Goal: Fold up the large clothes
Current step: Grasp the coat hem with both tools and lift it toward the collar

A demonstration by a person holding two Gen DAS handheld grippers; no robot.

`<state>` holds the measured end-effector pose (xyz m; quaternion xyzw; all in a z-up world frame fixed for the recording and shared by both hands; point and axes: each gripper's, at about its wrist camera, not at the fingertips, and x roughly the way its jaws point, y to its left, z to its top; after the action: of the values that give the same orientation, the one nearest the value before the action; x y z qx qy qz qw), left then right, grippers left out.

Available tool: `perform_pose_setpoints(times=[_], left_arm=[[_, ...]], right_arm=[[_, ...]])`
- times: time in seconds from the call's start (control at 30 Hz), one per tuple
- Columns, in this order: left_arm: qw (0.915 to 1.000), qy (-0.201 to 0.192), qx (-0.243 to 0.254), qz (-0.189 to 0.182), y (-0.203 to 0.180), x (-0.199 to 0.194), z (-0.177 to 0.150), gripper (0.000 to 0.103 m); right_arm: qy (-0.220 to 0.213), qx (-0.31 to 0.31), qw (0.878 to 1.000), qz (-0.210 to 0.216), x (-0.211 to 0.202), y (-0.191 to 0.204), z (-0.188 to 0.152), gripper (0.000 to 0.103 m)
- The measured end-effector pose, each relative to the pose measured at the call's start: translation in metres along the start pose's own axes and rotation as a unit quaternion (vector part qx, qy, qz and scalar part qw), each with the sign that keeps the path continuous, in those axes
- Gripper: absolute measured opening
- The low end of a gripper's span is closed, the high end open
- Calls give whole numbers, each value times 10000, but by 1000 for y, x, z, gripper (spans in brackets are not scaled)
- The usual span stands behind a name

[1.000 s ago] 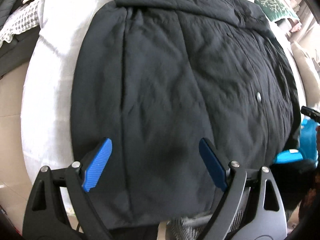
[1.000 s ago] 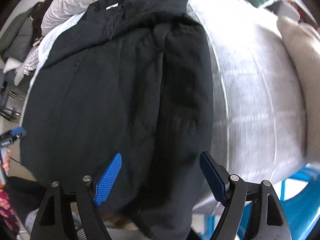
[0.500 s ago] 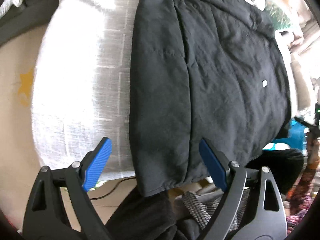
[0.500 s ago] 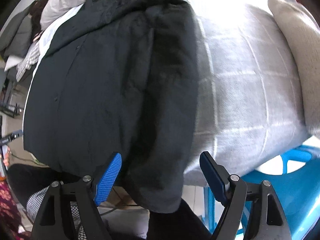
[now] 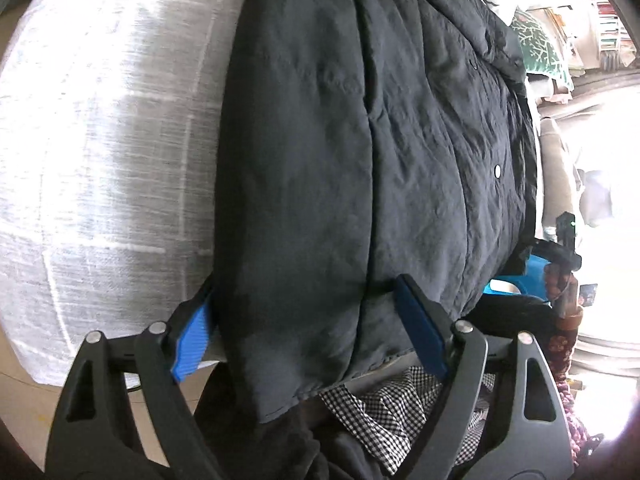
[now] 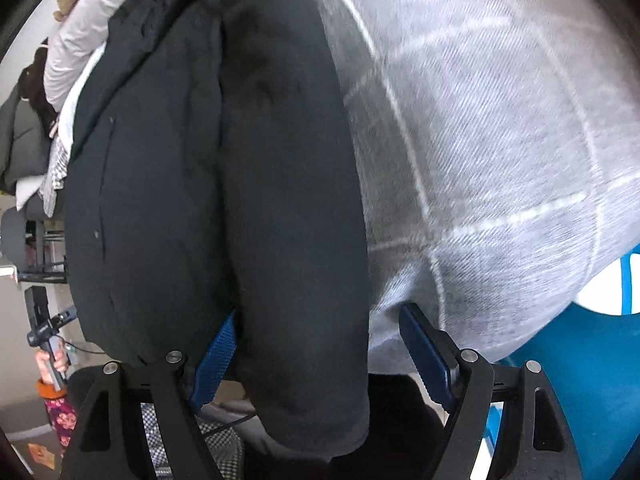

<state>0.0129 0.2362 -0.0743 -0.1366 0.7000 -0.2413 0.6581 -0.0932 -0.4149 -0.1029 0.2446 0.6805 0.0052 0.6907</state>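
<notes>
A large black padded coat lies flat on a white checked sheet, its hem hanging over the near edge. My left gripper is open, its blue fingers straddling the hem at the coat's left side panel. In the right wrist view the coat fills the left half, with a folded sleeve or side panel hanging over the edge. My right gripper is open and straddles that hanging right part. Neither gripper is closed on the cloth.
The white checked sheet spreads to the right of the coat. A blue plastic chair stands at the lower right. A checked garment lies below the bed edge. Pillows and clothes pile up at the far end.
Both grippers have moved down and in toward the coat's hem; the left shifted to the coat's left edge, the right to its right edge. The jaws stayed open throughout.
</notes>
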Motion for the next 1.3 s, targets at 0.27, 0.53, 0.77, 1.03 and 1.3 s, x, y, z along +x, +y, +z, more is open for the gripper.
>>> perform_pose_setpoints(times=[0.27, 0.53, 0.77, 1.03, 1.3], left_arm=[[9980, 341, 478, 226, -15, 8, -1, 85], [9928, 646, 842, 562, -38, 21, -9, 84], [9937, 511, 801, 597, -48, 13, -13, 64], [9987, 174, 300, 369, -36, 0, -15, 19], [9980, -529, 341, 41, -57, -29, -22, 12]], right_arm=[[163, -102, 9998, -86, 7, 10, -5, 81], [289, -235, 9993, 17, 10, 29, -12, 63], [117, -455, 9989, -91, -2, 48, -21, 37], [-268, -762, 9967, -43, -16, 76, -42, 11], [-912, -941, 9908, 324, -59, 95, -51, 8]])
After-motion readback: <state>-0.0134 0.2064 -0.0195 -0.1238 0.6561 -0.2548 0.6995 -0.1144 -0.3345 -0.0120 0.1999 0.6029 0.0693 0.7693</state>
